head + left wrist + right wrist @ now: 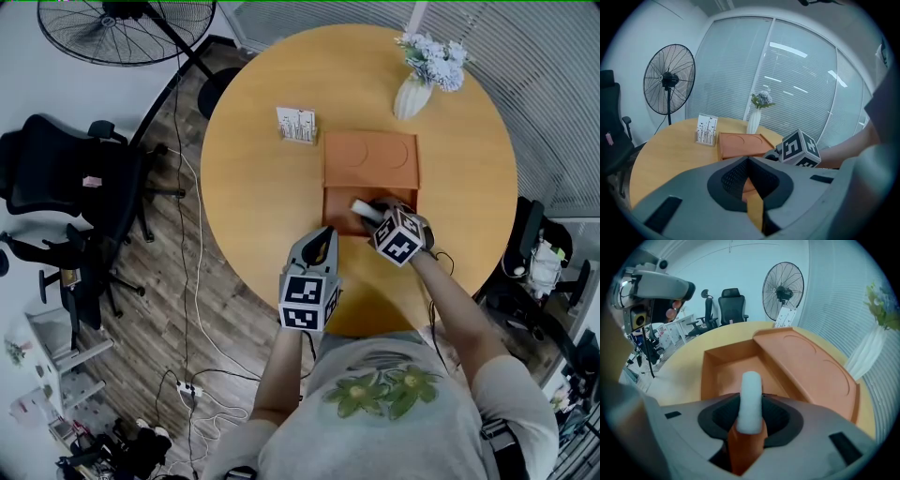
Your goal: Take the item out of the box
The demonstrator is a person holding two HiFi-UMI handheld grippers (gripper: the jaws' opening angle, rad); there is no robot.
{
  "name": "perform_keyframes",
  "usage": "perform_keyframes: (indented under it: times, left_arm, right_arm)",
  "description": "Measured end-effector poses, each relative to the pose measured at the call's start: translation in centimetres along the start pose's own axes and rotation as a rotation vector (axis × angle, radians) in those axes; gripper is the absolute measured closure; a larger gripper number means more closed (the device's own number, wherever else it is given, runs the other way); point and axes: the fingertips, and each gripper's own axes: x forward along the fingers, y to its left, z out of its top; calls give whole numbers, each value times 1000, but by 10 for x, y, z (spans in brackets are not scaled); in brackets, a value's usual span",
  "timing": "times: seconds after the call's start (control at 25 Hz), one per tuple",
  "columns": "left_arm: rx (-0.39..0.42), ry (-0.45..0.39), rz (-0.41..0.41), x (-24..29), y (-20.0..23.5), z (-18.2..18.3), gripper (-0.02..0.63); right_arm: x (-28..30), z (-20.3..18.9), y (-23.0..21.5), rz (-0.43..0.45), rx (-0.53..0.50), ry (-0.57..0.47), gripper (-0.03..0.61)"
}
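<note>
An orange box [337,193] lies open on the round wooden table [253,197], with its lid [370,157] folded back on the far side. My right gripper [370,216] reaches down into the open tray [710,369] and is shut on a white, rounded item [751,397], which sticks up between the jaws. In the head view the white item [364,208] shows just past the marker cube. My left gripper [325,236] hovers near the table's front edge, left of the box, with its jaws together and nothing in them. In the left gripper view it [752,180] faces the box [740,145].
A white vase with flowers [417,84] stands behind the box at the back right. A small card holder [296,125] sits at the back left of the box. A standing fan [127,28] and office chairs [56,178] stand on the floor to the left.
</note>
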Motion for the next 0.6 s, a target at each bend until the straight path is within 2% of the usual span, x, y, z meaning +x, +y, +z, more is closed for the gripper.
perform_keyframes:
  times: [0.6]
  left_arm:
    - [11,-22,13,-17,-6,2,618]
  right_arm:
    - [-26,14,4,-26,-16,-51,425]
